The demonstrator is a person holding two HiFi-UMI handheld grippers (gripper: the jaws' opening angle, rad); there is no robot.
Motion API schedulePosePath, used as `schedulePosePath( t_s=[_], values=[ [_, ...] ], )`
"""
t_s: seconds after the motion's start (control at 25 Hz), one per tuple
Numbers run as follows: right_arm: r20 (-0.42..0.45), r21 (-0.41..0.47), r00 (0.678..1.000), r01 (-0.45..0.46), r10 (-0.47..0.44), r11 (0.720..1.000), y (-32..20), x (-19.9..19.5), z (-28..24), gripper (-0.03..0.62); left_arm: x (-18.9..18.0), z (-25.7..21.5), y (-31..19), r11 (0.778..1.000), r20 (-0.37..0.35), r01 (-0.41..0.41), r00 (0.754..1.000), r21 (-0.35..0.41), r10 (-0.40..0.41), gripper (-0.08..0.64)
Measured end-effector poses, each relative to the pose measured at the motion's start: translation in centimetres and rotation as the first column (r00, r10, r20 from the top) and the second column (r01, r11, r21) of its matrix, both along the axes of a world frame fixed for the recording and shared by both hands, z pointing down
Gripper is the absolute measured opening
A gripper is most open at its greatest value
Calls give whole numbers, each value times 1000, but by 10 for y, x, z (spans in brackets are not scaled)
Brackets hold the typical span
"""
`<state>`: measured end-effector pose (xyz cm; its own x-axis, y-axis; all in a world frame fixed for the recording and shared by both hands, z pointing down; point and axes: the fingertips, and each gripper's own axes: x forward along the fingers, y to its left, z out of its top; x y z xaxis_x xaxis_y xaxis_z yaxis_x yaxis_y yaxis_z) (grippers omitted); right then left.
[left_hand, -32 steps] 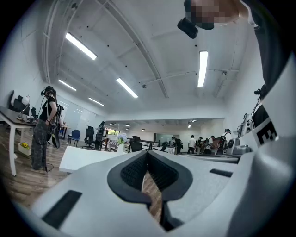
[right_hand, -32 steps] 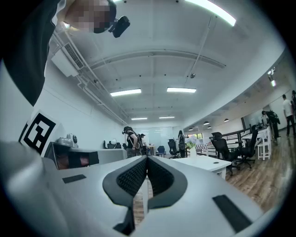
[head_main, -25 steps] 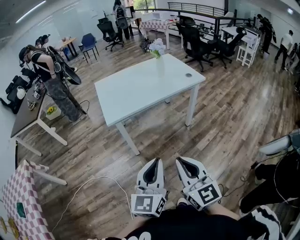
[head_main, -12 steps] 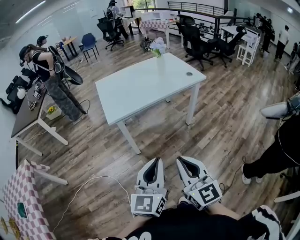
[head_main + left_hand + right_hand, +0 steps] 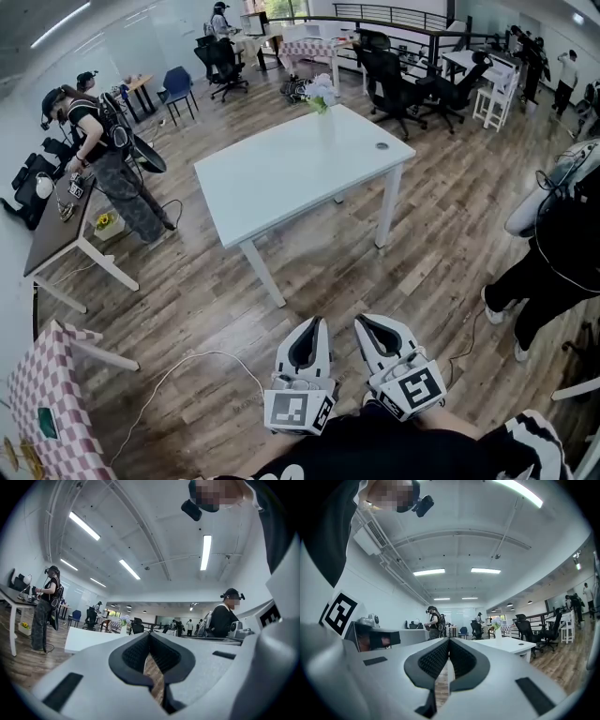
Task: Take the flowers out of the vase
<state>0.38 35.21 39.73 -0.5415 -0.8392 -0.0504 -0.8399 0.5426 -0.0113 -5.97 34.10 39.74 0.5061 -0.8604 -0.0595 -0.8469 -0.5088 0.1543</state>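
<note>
A white vase with pale flowers (image 5: 319, 94) stands at the far corner of the white table (image 5: 281, 178), well away from both grippers. It shows small in the left gripper view as the flowers (image 5: 124, 619) and in the right gripper view as the flowers (image 5: 497, 622). My left gripper (image 5: 314, 322) and right gripper (image 5: 367, 321) are held side by side close to my body, over the wooden floor, pointing level toward the table. Both are shut with nothing between the jaws, as also shown by the left gripper (image 5: 149, 635) and right gripper (image 5: 449, 641) in their own views.
A person in black (image 5: 553, 253) stands close at the right. Another person with a headset (image 5: 98, 159) stands by a dark desk (image 5: 56, 234) at the left. Office chairs (image 5: 403, 84) sit behind the table. A checkered table (image 5: 42, 403) and a floor cable (image 5: 187, 366) lie at lower left.
The person at the right has stepped further into view. Both grippers stay still and shut.
</note>
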Motion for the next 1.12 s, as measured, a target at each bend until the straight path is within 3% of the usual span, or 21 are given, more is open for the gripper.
schedulePosePath(
  t_s=[0.32, 0.68, 1.12],
  values=[
    [97, 0, 993, -64, 64, 998, 13, -20, -1, 17, -27, 8, 16, 999, -3, -34, 999, -9, 34, 8],
    [70, -6, 995, -65, 65, 998, 22, -33, 14, 17, -29, 21, 15, 997, -12, -75, 997, -29, 75, 8],
    [49, -10, 997, -64, 65, 998, -76, -10, 17, 17, -16, 25, -74, 999, -3, -28, 1000, -25, 28, 8]
  ],
)
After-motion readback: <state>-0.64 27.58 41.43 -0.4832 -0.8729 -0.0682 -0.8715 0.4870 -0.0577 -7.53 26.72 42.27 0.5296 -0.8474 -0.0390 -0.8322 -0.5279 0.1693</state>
